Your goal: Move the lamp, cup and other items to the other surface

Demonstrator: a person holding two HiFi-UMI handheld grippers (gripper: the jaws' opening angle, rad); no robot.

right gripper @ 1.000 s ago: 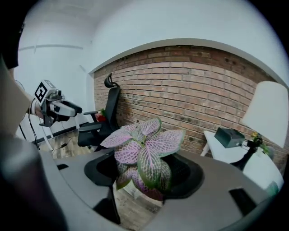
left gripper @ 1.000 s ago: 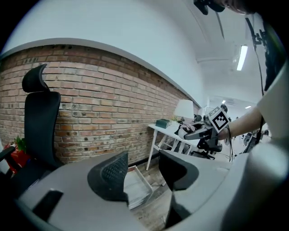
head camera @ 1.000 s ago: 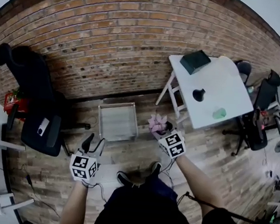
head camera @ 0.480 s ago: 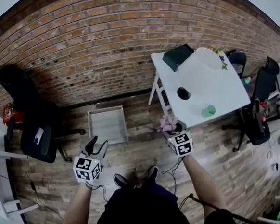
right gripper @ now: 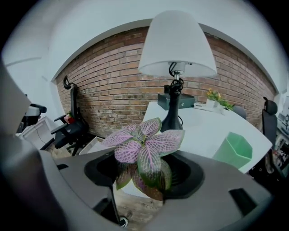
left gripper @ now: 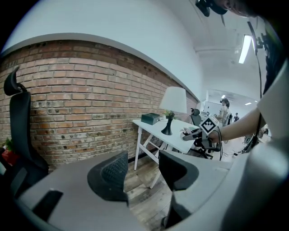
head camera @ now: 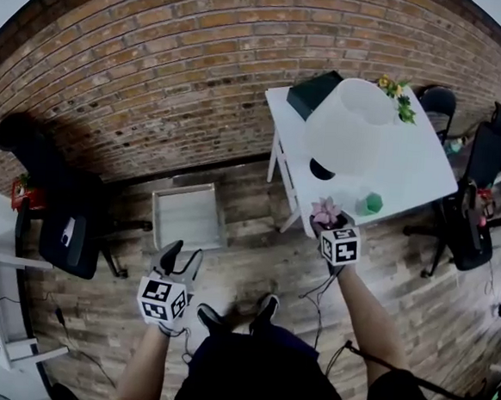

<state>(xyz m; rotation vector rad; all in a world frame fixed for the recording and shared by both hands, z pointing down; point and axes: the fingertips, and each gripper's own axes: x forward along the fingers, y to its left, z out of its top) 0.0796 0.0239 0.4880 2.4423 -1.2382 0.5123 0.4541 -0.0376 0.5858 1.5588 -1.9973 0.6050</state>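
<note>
right hand-held gripper (head camera: 330, 222) closed on a small potted plant (right gripper: 143, 151) with pink-veined leaves; the leaves fill the gap between its jaws and largely hide the pot; the plant is held at the near edge of the white table (head camera: 422, 157), apparently just short of it, though the head view does not settle this; on the table: lamp (head camera: 351, 125) with white shade and dark base, upright; green cup (head camera: 371, 202) near the front edge, close to the held plant; dark box (head camera: 315, 92) at the far corner by the brick wall (head camera: 157, 75); a second small plant with yellow flowers (head camera: 396, 88) beyond the lamp; left hand-held gripper (left gripper: 142, 173) open, jaws apart, nothing between them; it hangs over the wooden floor (head camera: 245, 263), well apart from the table; a shallow tray (head camera: 187, 218) lies on the floor near the wall; black office chair (head camera: 67, 224) at left.
</note>
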